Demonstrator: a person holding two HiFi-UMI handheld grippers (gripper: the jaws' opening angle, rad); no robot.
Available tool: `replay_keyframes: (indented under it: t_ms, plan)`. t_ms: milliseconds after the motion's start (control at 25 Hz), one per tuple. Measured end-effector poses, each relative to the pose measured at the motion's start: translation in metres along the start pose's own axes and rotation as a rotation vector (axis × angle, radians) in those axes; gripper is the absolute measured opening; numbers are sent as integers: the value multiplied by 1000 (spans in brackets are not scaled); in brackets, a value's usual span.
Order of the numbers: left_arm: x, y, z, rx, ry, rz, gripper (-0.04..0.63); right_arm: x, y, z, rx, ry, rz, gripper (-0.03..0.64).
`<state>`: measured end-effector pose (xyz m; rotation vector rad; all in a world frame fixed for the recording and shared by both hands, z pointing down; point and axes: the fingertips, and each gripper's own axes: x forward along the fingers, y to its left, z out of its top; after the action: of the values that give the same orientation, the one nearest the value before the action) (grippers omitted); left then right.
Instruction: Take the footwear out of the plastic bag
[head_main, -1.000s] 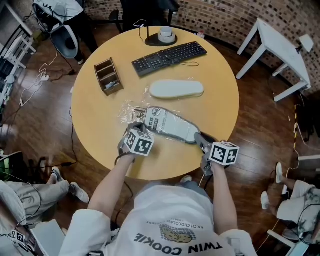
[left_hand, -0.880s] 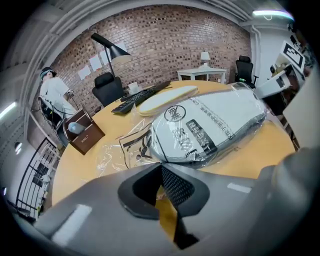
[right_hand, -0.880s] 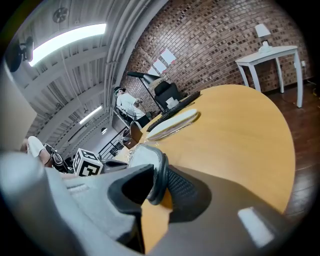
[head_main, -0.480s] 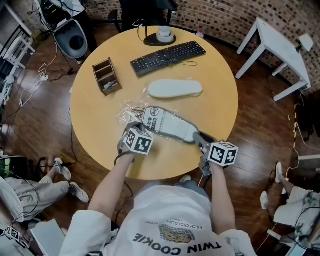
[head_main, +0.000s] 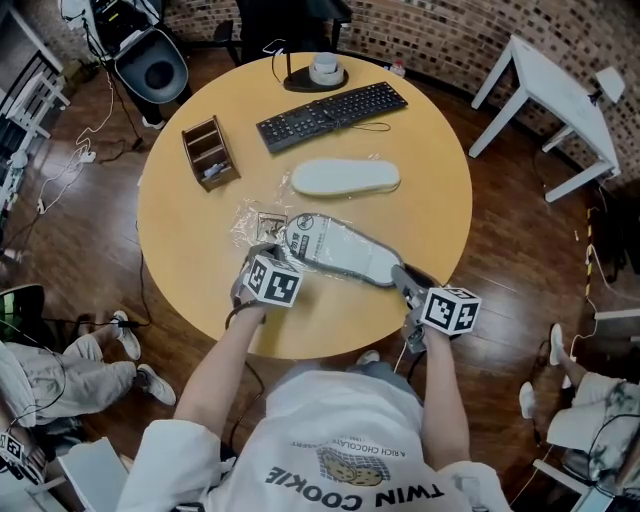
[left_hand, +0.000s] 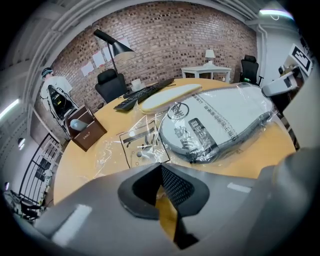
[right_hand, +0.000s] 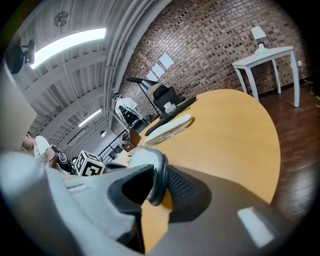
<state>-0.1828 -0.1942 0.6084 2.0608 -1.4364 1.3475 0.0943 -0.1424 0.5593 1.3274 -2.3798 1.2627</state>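
Round wooden table (head_main: 180, 230) before a brick wall. The slipper (head_main: 340, 252), in its bag (head_main: 262, 228), lies near the front edge. A second slipper (head_main: 345, 178) lies bare nearer the centre. The left gripper (head_main: 262, 258) has its jaws pinched on the bag's left end. The right gripper (head_main: 402, 277) clamps the slipper's right end. A keyboard (head_main: 332, 103) sits by the far edge.

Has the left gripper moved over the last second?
No. The left gripper sits the same way off the organizer as before; the whole view just shifted slightly left.
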Motion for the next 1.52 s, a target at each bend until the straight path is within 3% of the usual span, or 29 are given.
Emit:
replay_keyframes:
  t_ms: [920, 1240, 1520]
  plan:
    - [6, 5, 2, -24, 45, 48, 6, -60, -39, 15, 31, -108, -65, 78]
    - [6, 5, 1, -27, 61, 62, 6, -89, -54, 21, 96, -179, -35, 69]
    - [5, 5, 3, -27, 65, 67, 6, -121, -48, 40, 155, -280, 51, 63]
